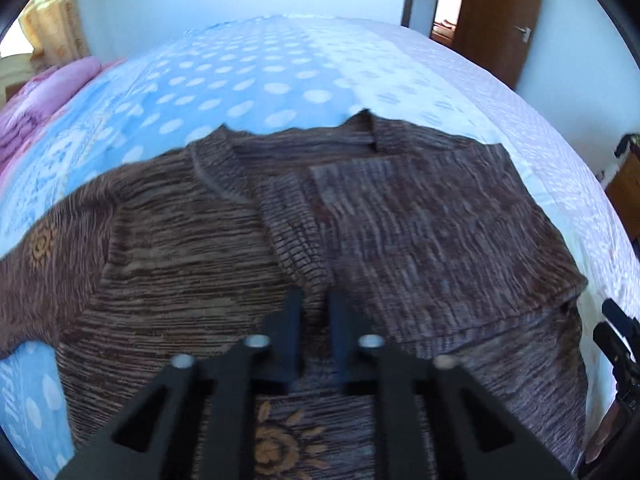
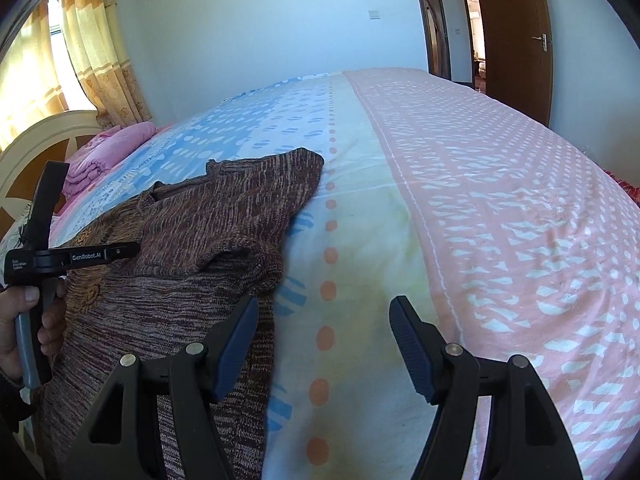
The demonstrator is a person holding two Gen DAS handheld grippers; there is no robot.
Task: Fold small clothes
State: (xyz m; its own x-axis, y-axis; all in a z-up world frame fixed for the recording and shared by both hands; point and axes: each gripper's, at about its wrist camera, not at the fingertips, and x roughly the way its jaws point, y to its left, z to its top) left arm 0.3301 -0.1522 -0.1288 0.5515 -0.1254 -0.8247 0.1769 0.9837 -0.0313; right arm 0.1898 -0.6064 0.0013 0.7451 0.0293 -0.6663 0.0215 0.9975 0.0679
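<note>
Right gripper (image 2: pixel 324 344) fingers spread above bedsheet (image 2: pixel 500 208), brown knit sweater (image 2: pixel 208 240) at left, hand (image 2: pixel 24 320) beyond.

Left wrist view motion-blurred. Sweater (image 1: pixel 360 220) left sleeve cut off at frame edge; hem hidden behind left gripper (image 1: pixel 315 308). Whether jaws pinch knit: cannot tell. Hand (image 2: pixel 24 320) cropped at right wrist view's edge.

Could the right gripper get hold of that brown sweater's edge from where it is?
Probably yes. The right gripper is open over the bedsheet, beside the brown sweater, whose edge lies by its left finger, with nothing between.
</note>
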